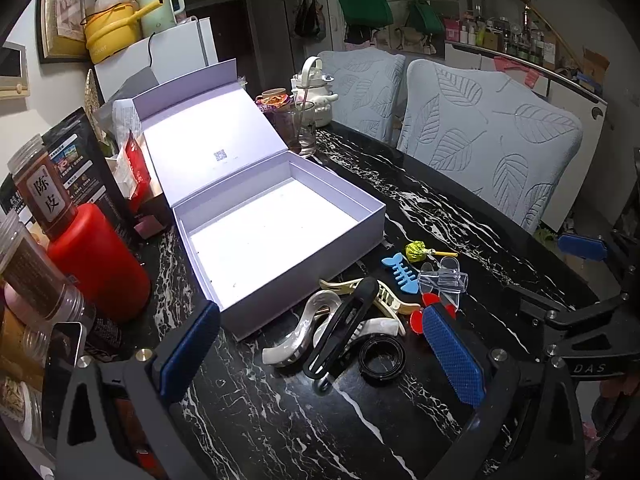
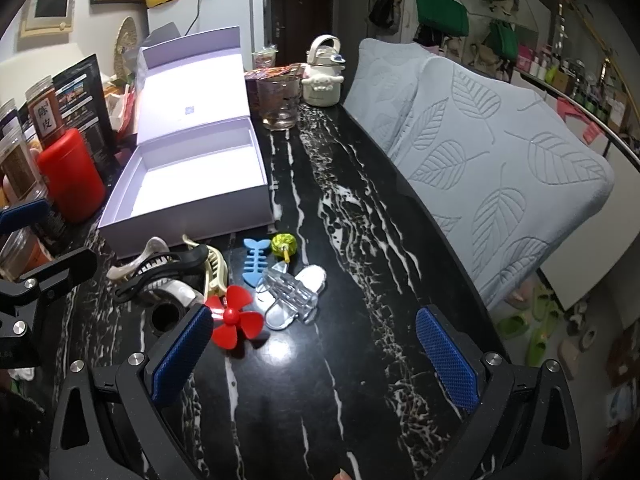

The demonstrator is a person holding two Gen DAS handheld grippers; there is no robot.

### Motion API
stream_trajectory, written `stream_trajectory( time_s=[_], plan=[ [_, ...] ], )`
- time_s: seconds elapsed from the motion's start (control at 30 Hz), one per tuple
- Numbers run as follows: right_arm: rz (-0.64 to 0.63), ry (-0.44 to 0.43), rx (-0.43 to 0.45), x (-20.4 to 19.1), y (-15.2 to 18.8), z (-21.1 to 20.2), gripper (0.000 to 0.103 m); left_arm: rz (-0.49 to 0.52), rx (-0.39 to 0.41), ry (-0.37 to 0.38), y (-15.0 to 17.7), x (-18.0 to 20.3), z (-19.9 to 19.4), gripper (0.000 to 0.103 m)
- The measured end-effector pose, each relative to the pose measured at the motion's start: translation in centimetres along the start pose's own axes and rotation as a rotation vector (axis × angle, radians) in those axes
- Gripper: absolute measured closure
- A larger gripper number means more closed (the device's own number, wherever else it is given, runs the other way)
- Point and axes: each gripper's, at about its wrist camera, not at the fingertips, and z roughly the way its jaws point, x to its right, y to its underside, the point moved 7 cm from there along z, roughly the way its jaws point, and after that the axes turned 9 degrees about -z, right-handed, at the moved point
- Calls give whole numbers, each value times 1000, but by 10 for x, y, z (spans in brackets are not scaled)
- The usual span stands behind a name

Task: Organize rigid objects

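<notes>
An open lavender box [image 1: 280, 236] [image 2: 192, 184] stands empty on the black marble table [image 1: 280, 420] [image 2: 340, 240]. In front of it lies a pile of small items: a black hair clip [image 1: 340, 332] [image 2: 168, 270], a pearly claw clip [image 1: 296, 328], a cream claw clip [image 1: 388, 296] [image 2: 214, 272], a black ring [image 1: 382, 356] [image 2: 166, 316], a blue fishbone clip [image 1: 400, 272] [image 2: 253, 264], a clear plastic piece [image 1: 442, 280] [image 2: 292, 296], a red propeller [image 2: 232, 316] [image 1: 432, 300] and a yellow-green lollipop [image 1: 418, 251] [image 2: 284, 245]. My left gripper [image 1: 320, 360] is open over the pile. My right gripper [image 2: 316, 354] is open, just right of the pile.
A red canister [image 1: 96, 264] [image 2: 72, 176], spice jars [image 1: 40, 188] and snack bags stand left of the box. A glass cup [image 2: 279, 104] and a white teapot [image 2: 324, 76] stand behind it. Two grey covered chairs [image 2: 500, 160] line the table's right edge.
</notes>
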Motion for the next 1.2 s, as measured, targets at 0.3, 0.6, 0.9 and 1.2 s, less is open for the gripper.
stream_trajectory(
  time_s=[0.3,0.6,0.9,1.2],
  plan=[
    [0,0,1,0,1,0,0,-4,-5,9,2,-1,3,0],
    [0,-1,1,0,1,0,0,-2,-7,12,3,1,3,0],
    [-2,-7,2,-1,0,0,0,-2,-8,15,4,2,4,0],
    [-3,-8,1,0,0,1,0,-4,-10,16,5,3,4,0]
  ],
)
